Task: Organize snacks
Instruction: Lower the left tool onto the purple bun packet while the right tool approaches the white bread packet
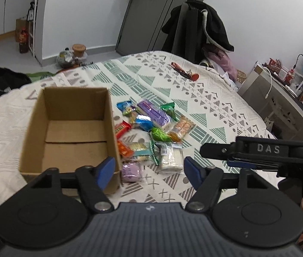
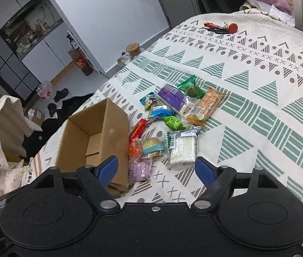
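An open, empty cardboard box (image 1: 72,128) (image 2: 95,132) stands on the patterned cloth (image 1: 211,111). Right of it lies a pile of several snacks: a purple box (image 1: 153,112) (image 2: 172,96), a green packet (image 1: 167,108), a cracker pack (image 1: 181,127) (image 2: 207,107), a white pack (image 1: 171,156) (image 2: 183,150), a red bar (image 1: 122,128) and a lilac pack (image 1: 131,172) (image 2: 140,171). My left gripper (image 1: 149,171) hovers open over the near end of the pile, holding nothing. My right gripper (image 2: 156,170) is open too, just short of the lilac and white packs.
A bunch of keys with a red tag (image 1: 185,71) (image 2: 220,29) lies far back on the cloth. A chair draped with a black coat (image 1: 196,27) stands behind, a desk (image 1: 280,85) to the right. Dark clothes (image 1: 1,81) lie on the floor at left.
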The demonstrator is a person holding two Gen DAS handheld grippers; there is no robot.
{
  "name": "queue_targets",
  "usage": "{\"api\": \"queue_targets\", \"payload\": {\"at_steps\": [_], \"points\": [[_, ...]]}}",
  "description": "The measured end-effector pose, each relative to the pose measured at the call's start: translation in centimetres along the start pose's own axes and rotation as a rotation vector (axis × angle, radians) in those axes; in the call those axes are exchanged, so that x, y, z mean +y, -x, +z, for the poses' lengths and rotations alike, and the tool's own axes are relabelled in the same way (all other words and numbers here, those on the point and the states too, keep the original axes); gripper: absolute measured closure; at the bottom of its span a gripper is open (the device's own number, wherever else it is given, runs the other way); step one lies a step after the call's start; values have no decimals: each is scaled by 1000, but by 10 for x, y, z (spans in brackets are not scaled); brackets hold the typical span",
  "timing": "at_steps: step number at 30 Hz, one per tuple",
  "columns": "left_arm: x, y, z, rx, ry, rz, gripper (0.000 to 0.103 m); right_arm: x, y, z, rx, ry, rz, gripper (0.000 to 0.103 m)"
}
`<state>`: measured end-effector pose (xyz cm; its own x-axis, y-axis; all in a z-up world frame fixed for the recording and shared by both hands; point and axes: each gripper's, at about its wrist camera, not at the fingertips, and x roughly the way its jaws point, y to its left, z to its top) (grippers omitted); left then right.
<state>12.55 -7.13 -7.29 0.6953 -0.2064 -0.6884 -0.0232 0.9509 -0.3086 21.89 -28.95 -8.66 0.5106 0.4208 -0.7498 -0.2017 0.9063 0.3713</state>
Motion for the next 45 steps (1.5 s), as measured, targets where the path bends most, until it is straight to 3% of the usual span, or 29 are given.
{"api": "queue_targets", "payload": {"at_steps": [8,13,16,22,38,45], "points": [[-12,-36,-3,59,28,22,48,-17,-28,10,53,-7,32,31],[-22,-58,-4,83,25,40,48,-23,-41,9,65,24,18,32],[-21,-72,-7,81,37,78,48,-32,-50,11,89,-12,52,35],[-14,-92,-16,71,92,147,48,-34,-70,12,126,12,33,39],[0,-130,-31,45,96,347,48,-26,-119,23,210,69,-6,39],[6,-143,-33,53,155,338,51,-19,-139,21,232,126,-74,39]]}}
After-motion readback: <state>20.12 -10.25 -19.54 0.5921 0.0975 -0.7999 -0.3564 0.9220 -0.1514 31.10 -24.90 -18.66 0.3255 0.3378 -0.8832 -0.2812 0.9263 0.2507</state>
